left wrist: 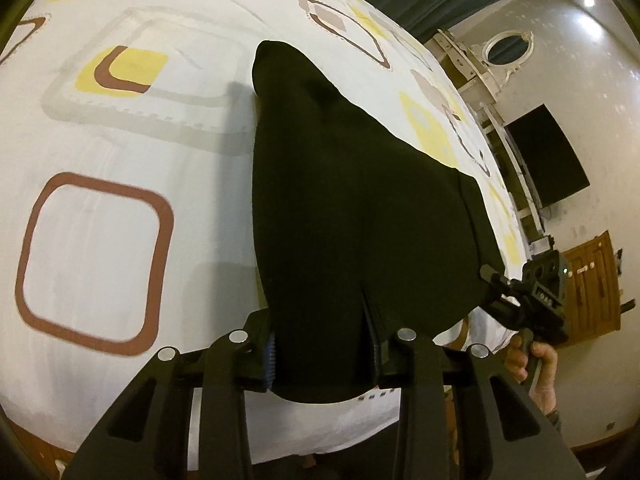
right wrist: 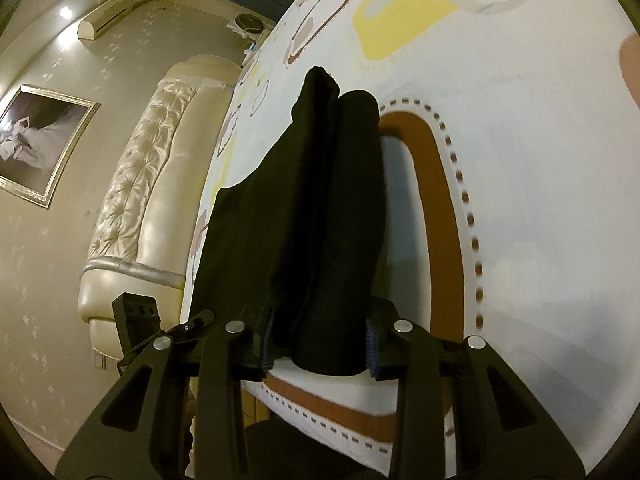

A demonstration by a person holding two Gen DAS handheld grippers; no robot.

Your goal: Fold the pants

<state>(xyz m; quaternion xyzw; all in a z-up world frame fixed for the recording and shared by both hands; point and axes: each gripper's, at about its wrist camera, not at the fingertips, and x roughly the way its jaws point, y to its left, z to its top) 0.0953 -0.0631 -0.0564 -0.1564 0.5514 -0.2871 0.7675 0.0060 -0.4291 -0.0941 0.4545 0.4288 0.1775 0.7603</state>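
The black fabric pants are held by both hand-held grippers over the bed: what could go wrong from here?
1. The black fabric pants sit bunched thick in the right hand-held gripper; layers may slip out.
2. The left hand-held gripper pinches only an edge; it could pull free.
3. The far end drags on the patterned white bedsheet, possibly creasing.

— where do we have the pants (left wrist: 344, 200)?
— on the bed (left wrist: 120, 152), stretched away from us, the near end between the left gripper (left wrist: 322, 354) and the right gripper (right wrist: 318, 344).
— and the headboard (right wrist: 136, 200)?
— left of the bed, in the right wrist view.
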